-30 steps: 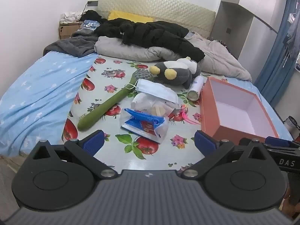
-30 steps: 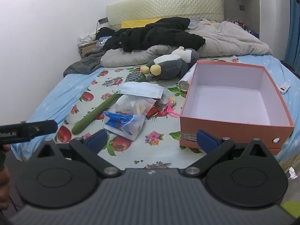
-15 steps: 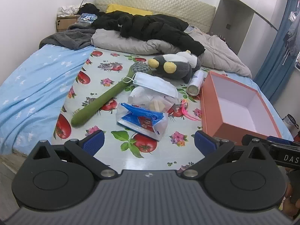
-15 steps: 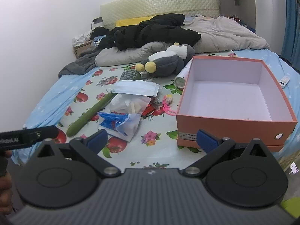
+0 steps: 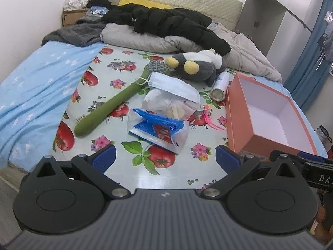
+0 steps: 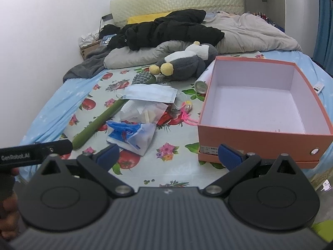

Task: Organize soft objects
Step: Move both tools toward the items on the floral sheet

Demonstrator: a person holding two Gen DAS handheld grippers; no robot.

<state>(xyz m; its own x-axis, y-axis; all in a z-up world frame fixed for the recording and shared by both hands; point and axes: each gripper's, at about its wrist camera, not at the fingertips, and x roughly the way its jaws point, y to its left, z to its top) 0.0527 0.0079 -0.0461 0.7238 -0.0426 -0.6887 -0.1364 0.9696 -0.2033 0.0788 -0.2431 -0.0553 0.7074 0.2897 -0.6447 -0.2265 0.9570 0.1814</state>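
Soft, even indoor light (no hard shadows); fisheye bending at the edges; corners dim and slightly blurred.

Ahead of the right gripper [image 6: 168,153], the spray can [image 6: 202,83] hides mostly behind the orange box [image 6: 264,140]. The box label [image 6: 208,149] is too small to read. Left edge: a hand [image 6: 8,200], blurred, cut off.

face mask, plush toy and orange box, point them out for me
face mask [image 5: 173,86], left wrist view, middle of its pleated panel
plush toy [image 6: 185,64], right wrist view, grey body
orange box [image 6: 260,143], right wrist view, near outer wall
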